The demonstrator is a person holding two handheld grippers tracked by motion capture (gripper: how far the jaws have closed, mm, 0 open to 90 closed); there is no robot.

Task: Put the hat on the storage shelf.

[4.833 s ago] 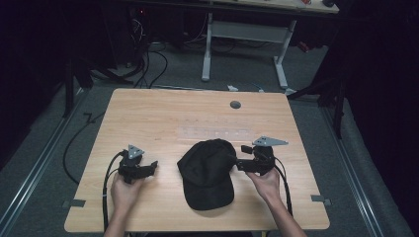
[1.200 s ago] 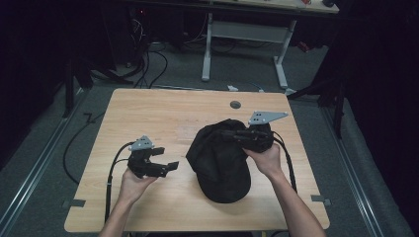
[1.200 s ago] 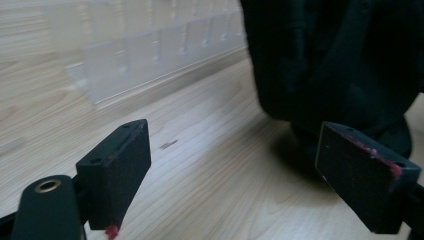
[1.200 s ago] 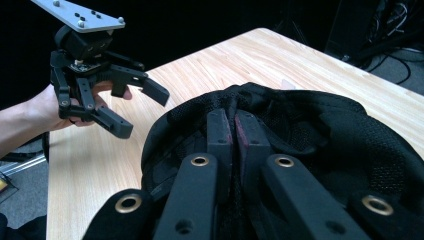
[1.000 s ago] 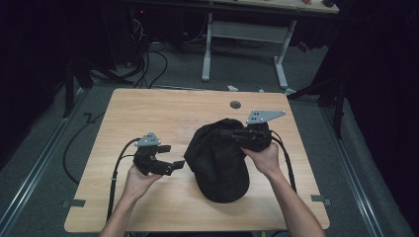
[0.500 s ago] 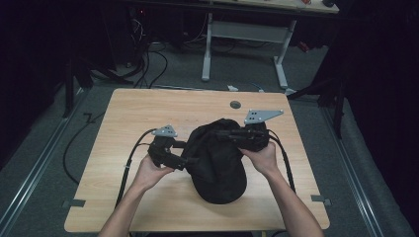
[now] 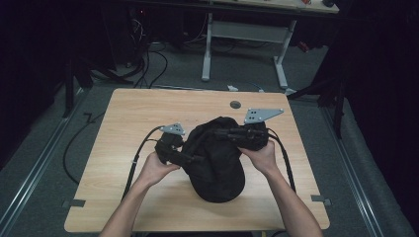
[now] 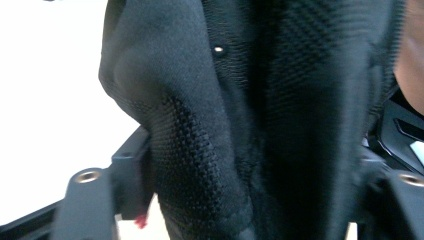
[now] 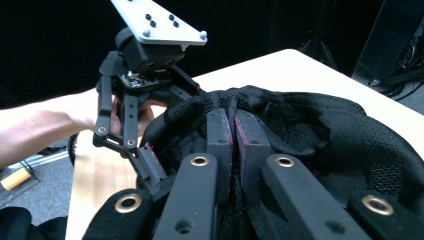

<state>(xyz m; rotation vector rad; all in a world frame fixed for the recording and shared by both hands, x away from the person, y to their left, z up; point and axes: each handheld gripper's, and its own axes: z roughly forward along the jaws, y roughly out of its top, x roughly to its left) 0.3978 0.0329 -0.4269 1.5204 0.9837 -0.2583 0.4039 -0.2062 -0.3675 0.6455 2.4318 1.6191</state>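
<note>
Your left gripper (image 7: 190, 159) has crossed in over the last second and now straddles the black mesh-backed fabric cap (image 7: 217, 160) at mid-table, jaws apart, seemingly not yet pinching. Your right gripper (image 9: 232, 132) stays clenched on the cap's far edge; its view alone shows those pads meeting, a two-handed hold forming.
</note>
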